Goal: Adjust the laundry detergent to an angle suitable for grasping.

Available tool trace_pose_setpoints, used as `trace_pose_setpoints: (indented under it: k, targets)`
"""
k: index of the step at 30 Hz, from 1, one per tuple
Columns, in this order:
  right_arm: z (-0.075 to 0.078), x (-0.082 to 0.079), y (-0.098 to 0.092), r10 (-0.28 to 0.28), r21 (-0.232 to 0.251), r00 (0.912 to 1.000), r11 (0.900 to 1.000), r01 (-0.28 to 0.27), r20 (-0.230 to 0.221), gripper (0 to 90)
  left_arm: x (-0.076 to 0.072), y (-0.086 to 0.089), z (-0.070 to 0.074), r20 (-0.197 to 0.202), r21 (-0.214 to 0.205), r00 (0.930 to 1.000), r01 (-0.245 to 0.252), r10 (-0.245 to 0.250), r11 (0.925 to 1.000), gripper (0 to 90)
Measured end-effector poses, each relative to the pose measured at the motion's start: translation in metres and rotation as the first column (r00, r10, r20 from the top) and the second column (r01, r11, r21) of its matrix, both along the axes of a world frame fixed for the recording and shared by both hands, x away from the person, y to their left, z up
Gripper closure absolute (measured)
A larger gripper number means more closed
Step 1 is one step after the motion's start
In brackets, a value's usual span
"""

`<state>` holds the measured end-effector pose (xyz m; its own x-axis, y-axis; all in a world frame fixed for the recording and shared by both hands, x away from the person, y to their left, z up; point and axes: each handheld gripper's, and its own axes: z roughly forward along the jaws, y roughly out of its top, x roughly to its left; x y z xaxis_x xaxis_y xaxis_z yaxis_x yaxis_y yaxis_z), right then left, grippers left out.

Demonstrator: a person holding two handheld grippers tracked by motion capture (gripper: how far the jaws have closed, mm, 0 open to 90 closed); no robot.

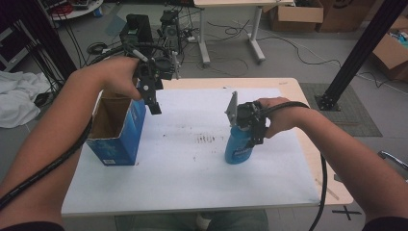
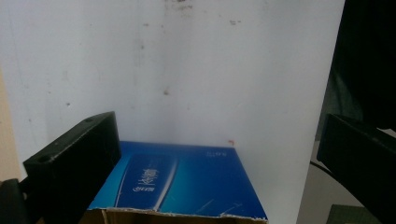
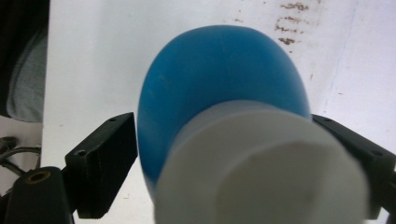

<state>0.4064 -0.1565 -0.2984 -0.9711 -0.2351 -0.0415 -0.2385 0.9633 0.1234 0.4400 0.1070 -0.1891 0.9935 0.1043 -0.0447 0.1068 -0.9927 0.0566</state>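
A blue bottle with a white cap stands upright on the white mat, right of centre. My right gripper comes down over its top. In the right gripper view the blue bottle sits between the jaws of my right gripper, and both pads touch its sides. An open blue cardboard box stands at the mat's left edge. My left gripper hangs open just above the box's far right corner, holding nothing. The left gripper view looks down between the wide jaws of my left gripper onto the blue box.
Dark smudges mark the mat between box and bottle. Beyond the wooden table the floor holds cables, a white desk's legs, cardboard boxes and a black slanted post at the right.
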Motion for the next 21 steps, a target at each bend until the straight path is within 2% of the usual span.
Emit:
trace_pose_setpoints:
  k: [12, 21]
  targets:
    - [-0.0005, 0.0011, 0.0004, 0.005, -0.005, 1.0000, 1.0000, -0.005, -0.006, 22.3, -0.0005, 0.0021, -0.0022, -0.001, -0.001, 1.0000, -0.006, 0.006, 1.0000, 0.1]
    - [-0.0003, 0.0011, 0.0000, 0.008, -0.003, 0.9999, 1.0000, -0.008, -0.012, 25.3, -0.0002, 0.0012, -0.0034, -0.005, 0.010, 1.0000, -0.005, 0.005, 0.9999, 0.1]
